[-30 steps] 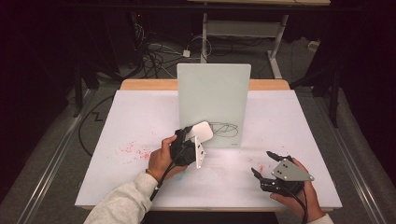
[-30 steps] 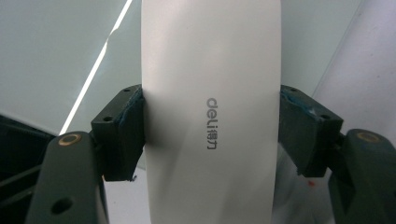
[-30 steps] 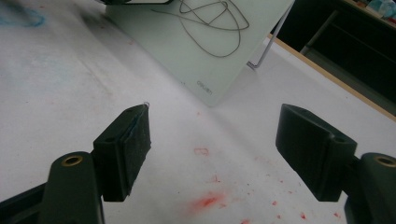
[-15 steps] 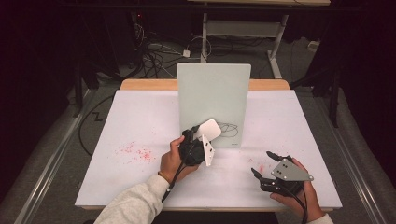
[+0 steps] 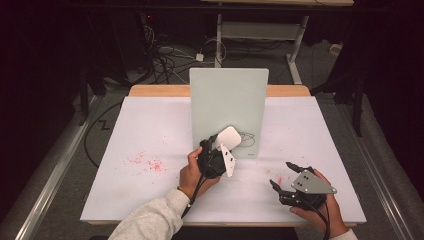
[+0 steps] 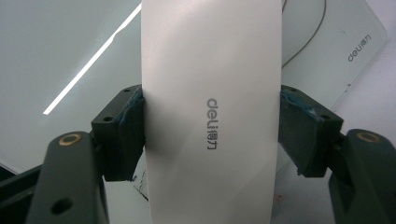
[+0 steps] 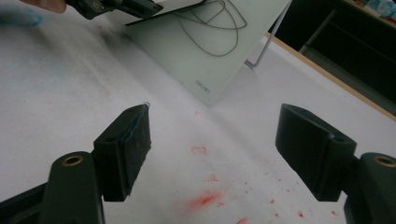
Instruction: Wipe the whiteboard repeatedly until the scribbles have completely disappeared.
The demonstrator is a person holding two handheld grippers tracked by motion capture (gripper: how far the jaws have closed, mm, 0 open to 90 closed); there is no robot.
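Between left gripper (image 6: 210,140) jaws, white "deli"-marked eraser (image 6: 210,93); right gripper (image 7: 215,154) jaws apart.

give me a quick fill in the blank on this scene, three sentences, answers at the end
1. The left tool is shut on a white ____.
2. The jaws of the right tool are ____ with nothing between them.
3. The stains on the table are ____ in colour.

Missing words: eraser; open; red

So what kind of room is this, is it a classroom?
More likely a lab or workshop for recording. A white table holds a standing whiteboard, loose cables tangle on the dark floor behind, and the person holds camera tongs, the left tongs gripping a white eraser.
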